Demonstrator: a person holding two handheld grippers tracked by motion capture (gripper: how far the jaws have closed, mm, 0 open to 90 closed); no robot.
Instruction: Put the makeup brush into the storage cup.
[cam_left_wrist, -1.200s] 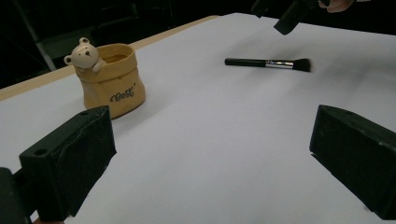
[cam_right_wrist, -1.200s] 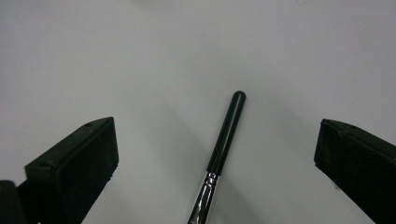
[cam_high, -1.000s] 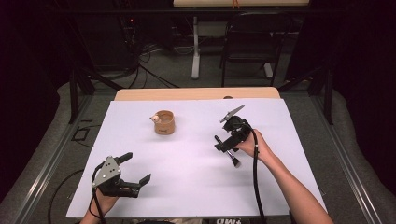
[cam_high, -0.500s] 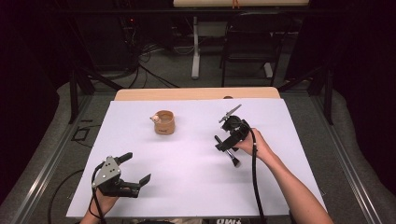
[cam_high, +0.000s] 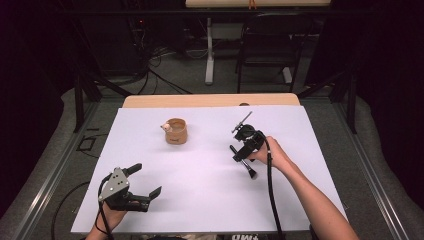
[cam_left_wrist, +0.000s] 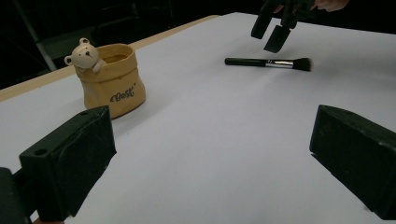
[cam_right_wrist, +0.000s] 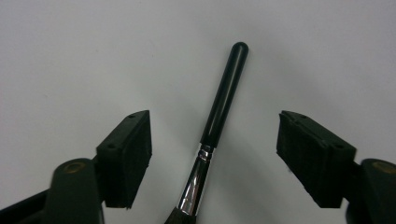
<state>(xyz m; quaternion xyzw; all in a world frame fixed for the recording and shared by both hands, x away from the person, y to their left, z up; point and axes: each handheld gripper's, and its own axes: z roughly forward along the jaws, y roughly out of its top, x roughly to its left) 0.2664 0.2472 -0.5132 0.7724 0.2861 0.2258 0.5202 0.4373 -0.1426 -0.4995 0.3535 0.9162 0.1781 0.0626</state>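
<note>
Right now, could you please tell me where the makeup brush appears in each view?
High view: makeup brush right of centre, under the right claw.
Left gripper view: upper right, lying flat.
Right gripper view: centre, between open jaws.
Shared landmark: the white table cover.

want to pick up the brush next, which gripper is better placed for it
Right. The right gripper hangs open directly over the brush, jaws either side of its handle. The left gripper is open too, but far off at the table's near left.
</note>
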